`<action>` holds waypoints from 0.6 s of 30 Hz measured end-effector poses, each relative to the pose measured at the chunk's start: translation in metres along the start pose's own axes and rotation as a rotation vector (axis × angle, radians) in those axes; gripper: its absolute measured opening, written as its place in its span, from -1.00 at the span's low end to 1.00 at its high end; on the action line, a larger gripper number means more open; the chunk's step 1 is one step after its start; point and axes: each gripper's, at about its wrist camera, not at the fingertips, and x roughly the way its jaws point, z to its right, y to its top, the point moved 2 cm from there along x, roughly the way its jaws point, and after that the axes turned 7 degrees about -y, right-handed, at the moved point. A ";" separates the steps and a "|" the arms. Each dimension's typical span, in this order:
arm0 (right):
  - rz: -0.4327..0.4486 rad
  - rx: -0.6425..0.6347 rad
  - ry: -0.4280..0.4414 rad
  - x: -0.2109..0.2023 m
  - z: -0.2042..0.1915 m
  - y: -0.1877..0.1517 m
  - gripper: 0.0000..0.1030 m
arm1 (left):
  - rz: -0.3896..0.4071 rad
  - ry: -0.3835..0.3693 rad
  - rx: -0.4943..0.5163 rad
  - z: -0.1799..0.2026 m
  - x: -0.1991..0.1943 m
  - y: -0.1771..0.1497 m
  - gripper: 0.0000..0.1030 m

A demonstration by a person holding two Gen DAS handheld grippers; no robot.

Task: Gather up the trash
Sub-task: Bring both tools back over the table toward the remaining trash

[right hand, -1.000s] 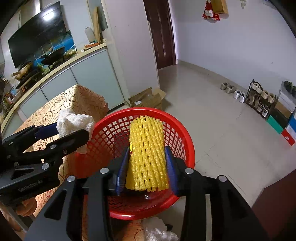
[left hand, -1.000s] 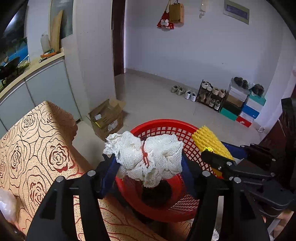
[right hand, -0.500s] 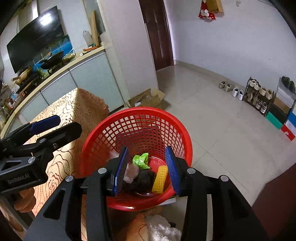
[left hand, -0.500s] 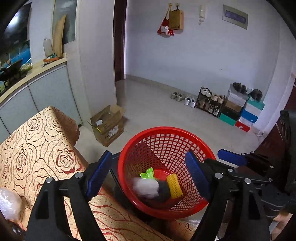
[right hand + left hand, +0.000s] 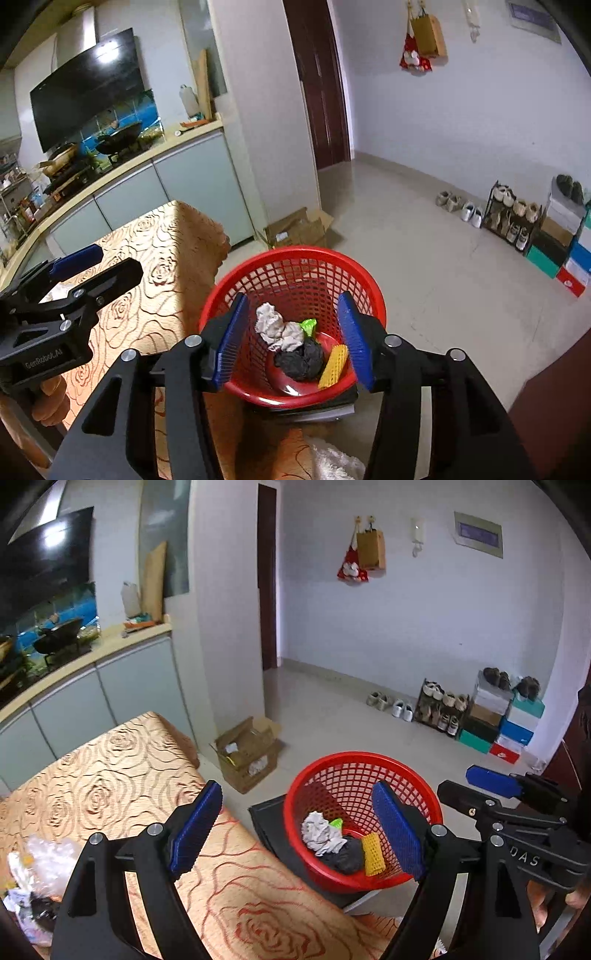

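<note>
Both tools are standing with jaws spread wide and gripping nothing; the left gripper (image 5: 299, 834) is hovering over the table edge beside the basket, and the right gripper (image 5: 291, 338) is hanging directly above the red basket (image 5: 295, 254). Collected trash is lying in the basket bottom: a white crumpled net (image 5: 275, 326), a green scrap (image 5: 308, 325), a black wad (image 5: 301, 360) and a yellow foam sleeve (image 5: 334, 365) leaning against the inner wall.

Judgement: the step in hand is going back for more litter; it is best done by swinging the left tool toward the pile, keeping the jaws wide until they are straddling one piece, and closing on its bulk rather than a loose edge, since thin film is likely to slip.

The left view alone is showing the remaining trash pile (image 5: 35, 871) of clear plastic and scraps on the patterned tablecloth (image 5: 122, 775); the right view alone is showing something white and fluffy (image 5: 332, 461) low by the table, and the person's fingers on the left tool's handle.
</note>
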 end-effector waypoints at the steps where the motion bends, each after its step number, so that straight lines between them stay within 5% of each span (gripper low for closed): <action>1: 0.005 -0.004 0.001 -0.003 -0.002 0.000 -0.01 | 0.005 0.006 -0.001 -0.001 -0.004 -0.001 0.56; 6: 0.041 -0.018 0.004 -0.019 -0.011 0.002 0.21 | 0.038 0.040 -0.018 -0.009 -0.031 -0.007 0.58; 18: 0.099 -0.085 0.074 -0.049 -0.063 0.001 0.33 | 0.100 0.185 -0.130 -0.058 -0.100 -0.038 0.63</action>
